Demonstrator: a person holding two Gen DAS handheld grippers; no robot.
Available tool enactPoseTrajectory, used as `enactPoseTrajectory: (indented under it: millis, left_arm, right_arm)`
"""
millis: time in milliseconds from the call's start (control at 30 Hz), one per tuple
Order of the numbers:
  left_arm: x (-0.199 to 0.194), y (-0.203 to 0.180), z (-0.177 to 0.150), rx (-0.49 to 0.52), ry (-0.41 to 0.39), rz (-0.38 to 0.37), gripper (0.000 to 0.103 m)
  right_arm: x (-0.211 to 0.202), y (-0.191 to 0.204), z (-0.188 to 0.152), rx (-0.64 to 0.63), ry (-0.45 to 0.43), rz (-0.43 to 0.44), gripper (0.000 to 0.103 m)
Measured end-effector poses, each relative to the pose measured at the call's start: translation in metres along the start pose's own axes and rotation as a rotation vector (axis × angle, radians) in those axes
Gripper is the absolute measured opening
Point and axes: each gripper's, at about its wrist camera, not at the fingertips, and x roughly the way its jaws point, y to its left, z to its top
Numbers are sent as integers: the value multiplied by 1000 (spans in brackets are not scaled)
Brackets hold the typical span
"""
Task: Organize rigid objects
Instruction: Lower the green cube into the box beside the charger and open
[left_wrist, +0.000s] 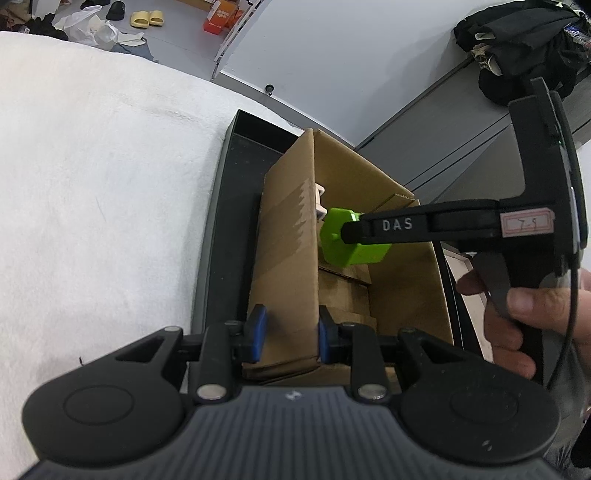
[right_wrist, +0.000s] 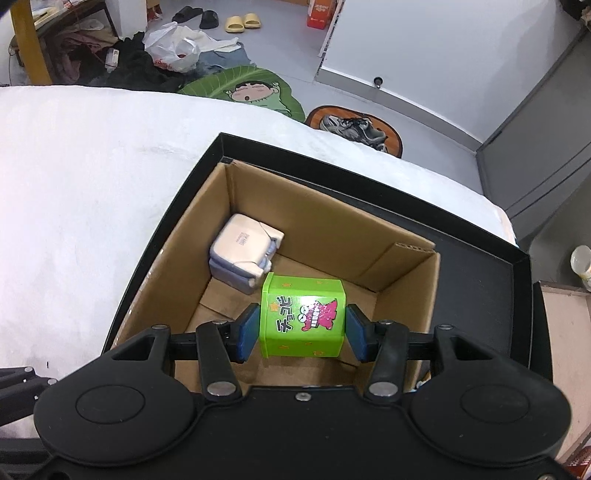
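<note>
The right gripper (right_wrist: 302, 334) clenches a green box (right_wrist: 303, 319) over the cardboard box (right_wrist: 177, 273) (a white case (right_wrist: 240, 251) lies inside). The left gripper (left_wrist: 288, 334) pinches the carton's wall; lowering and release remain.

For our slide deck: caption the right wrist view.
Right gripper holds a green box over the cardboard box.

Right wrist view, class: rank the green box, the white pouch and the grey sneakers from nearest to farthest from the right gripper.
1. green box, between the right gripper pads, over the cardboard box.
2. white pouch, inside the carton, ahead-left.
3. grey sneakers, on the floor beyond the bed.
</note>
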Motion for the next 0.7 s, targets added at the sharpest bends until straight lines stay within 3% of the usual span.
enactPoseTrajectory:
  millis: [267,400,533,600,700]
  left_arm:
    - [-1,2,0,-6,-3,-6,26]
    - [-1,2,-1,-7,-4,-5,26]
    - [-1,2,-2,-5,-5,-4,26]
    - [-1,2,-2,-5,-5,-3,26]
    - [-1,2,-2,-2,-5,-1,26]
  right_arm:
    - [-16,-5,2,3,-65,14,53]
    - [-28,-14,-1,11,-76,13,66]
    - [-41,-23,-7,13,-79,8,72]
    - [-49,-28,-10,19,-84,-2,85]
    - [-62,-37,-17,30,-98,-4,90]
